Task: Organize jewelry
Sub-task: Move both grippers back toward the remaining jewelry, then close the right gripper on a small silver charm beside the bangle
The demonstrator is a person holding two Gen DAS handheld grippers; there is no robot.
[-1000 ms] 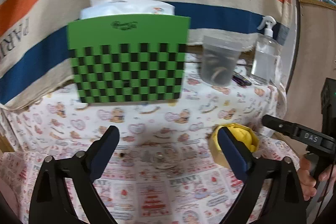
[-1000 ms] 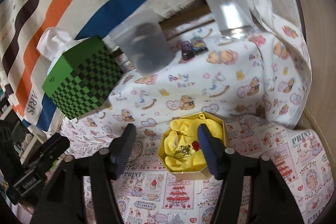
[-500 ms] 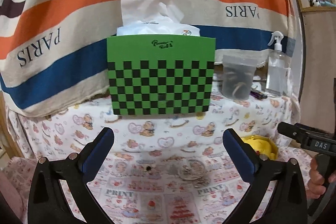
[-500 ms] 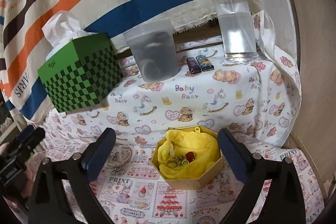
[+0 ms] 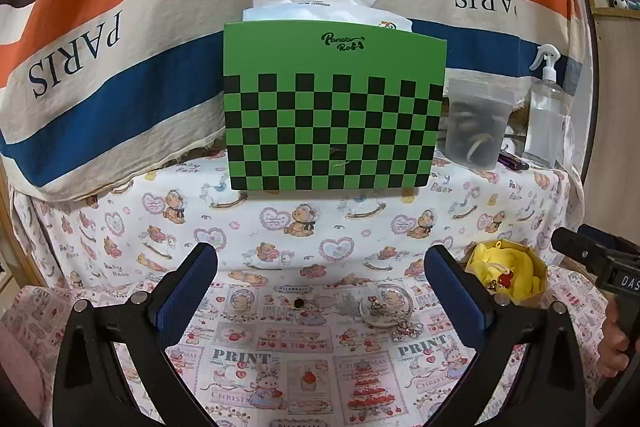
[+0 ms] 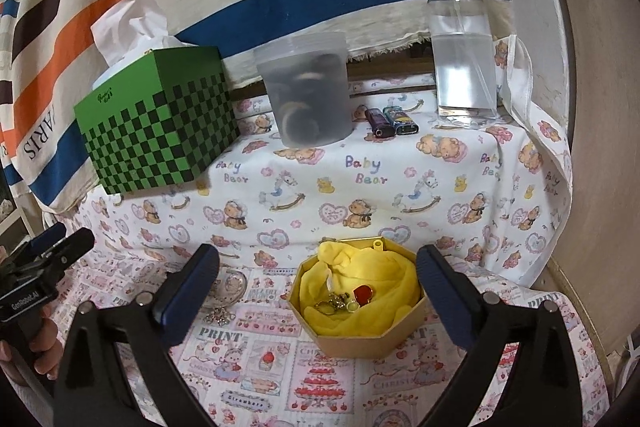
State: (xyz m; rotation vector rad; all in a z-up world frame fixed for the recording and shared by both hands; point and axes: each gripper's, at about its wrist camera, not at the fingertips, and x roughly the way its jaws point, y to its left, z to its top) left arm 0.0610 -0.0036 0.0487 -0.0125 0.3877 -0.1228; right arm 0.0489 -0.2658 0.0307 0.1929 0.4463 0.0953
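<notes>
My right view alone shows two lighters [image 6: 390, 121] beside the frosted tub [image 6: 306, 91]; my left view alone shows a small dark bead [image 5: 298, 303] on the printed cloth. Both my left tongs [image 5: 320, 283] and right tongs [image 6: 318, 281] gape wide, holding nothing. The yellow-lined octagonal box [image 6: 362, 307] with trinkets sits between my right fingers; the glass dish [image 5: 386, 305] lies left of it, loose jewelry [image 5: 406, 330] nearer.
</notes>
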